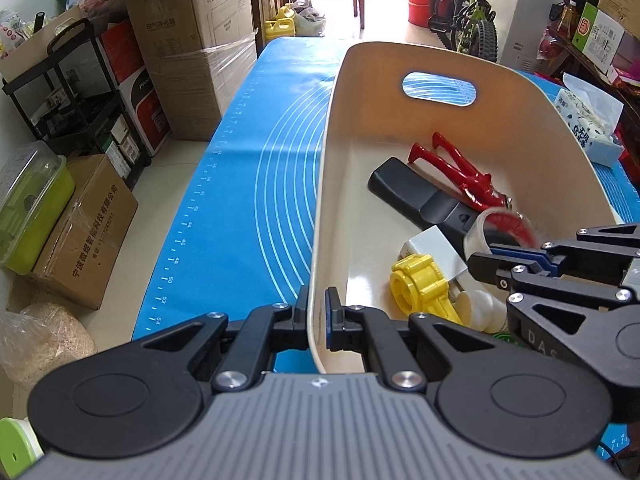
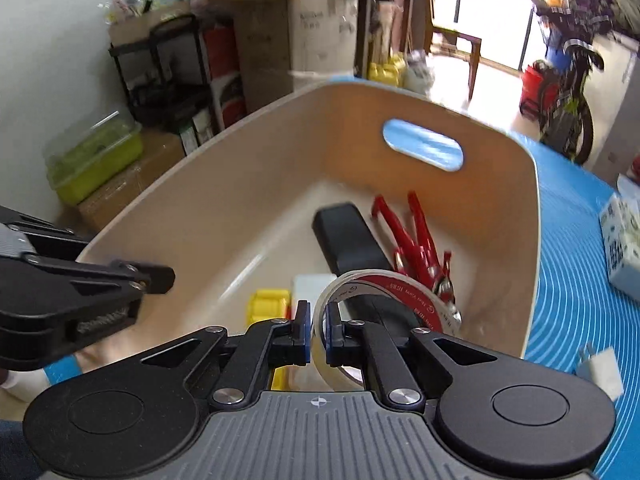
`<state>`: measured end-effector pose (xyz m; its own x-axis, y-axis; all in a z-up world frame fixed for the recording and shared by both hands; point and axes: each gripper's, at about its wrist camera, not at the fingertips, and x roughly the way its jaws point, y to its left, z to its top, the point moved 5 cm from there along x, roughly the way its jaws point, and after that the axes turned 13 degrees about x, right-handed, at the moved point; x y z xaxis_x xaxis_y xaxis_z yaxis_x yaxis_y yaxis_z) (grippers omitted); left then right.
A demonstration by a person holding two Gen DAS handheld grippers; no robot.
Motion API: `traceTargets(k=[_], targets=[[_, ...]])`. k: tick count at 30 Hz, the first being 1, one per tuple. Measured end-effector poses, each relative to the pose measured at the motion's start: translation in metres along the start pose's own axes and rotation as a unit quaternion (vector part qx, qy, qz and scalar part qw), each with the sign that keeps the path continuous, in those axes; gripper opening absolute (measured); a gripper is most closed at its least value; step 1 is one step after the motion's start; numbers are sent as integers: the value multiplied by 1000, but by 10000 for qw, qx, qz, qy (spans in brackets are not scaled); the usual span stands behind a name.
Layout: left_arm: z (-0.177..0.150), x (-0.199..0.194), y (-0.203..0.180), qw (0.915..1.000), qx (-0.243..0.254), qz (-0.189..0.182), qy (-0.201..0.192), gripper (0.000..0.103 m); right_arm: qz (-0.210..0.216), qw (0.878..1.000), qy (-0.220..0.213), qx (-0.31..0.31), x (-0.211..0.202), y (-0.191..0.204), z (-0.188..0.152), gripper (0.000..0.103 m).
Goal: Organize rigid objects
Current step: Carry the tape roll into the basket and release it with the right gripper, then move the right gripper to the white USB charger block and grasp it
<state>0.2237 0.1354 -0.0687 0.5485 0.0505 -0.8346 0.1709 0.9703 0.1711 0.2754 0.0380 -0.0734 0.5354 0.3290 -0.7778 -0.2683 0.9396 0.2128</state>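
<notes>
A beige bin (image 1: 320,208) with a handle cut-out stands on the blue mat (image 1: 240,160). My left gripper (image 1: 317,312) is shut on its near left wall, one pad inside and one outside. My right gripper (image 2: 319,328) hangs over the bin's near end, shut on the wall of a clear tape roll (image 2: 384,284) with a red core. From the left wrist view the right gripper (image 1: 500,258) enters at the right with the tape roll (image 1: 486,224). Inside the bin lie red pliers (image 1: 456,168), a long black object (image 1: 412,196), a yellow plastic part (image 1: 420,280) and a white block (image 1: 434,248).
A tissue pack (image 1: 588,120) lies on the mat right of the bin, and a white plug (image 2: 600,368) sits nearer. Cardboard boxes (image 1: 192,40), a black shelf rack (image 1: 80,92) and a green container (image 1: 28,208) line the floor to the left. A bicycle (image 1: 468,8) stands beyond.
</notes>
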Motion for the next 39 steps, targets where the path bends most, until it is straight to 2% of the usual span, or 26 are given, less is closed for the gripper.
traceTargets(k=[2,5,6,11,15,21,27,30,34,39], targets=[[0,1,0,10000,-5,22,24,7,8,10000,-53,38,-3,-4,0,21],[0,2,0,10000,-7,40,42,7,101,9996,-221,144,-10,-10,1,45],[0,2,0,10000,-11,39,40,7,116,9994,-285,177,-13,-12,2,49],[0,2,-1,10000,-7,54,39,7,218,9964,-705,420,-37,-32,11,60],[0,2,0,10000,-6,59,42,7,140,9927,-1069,536,-58,-54,19,70],[-1,2,0,10000,-5,65,43,7,-202,9864,-1400,834,-80,-103,26,76],[-1,2,0,10000,-3,59,41,7,-781,9772,-1549,1225,-74,-168,16,76],[-1,2,1,10000,-2,63,43,7,-1015,9752,-1415,1362,-59,-196,6,76],[-2,1,1,10000,4,68,40,7,-1126,9734,-1347,1470,-42,-225,-5,78],[-2,1,3,10000,3,73,49,7,-1381,9765,-1021,1302,-20,-250,-19,78]])
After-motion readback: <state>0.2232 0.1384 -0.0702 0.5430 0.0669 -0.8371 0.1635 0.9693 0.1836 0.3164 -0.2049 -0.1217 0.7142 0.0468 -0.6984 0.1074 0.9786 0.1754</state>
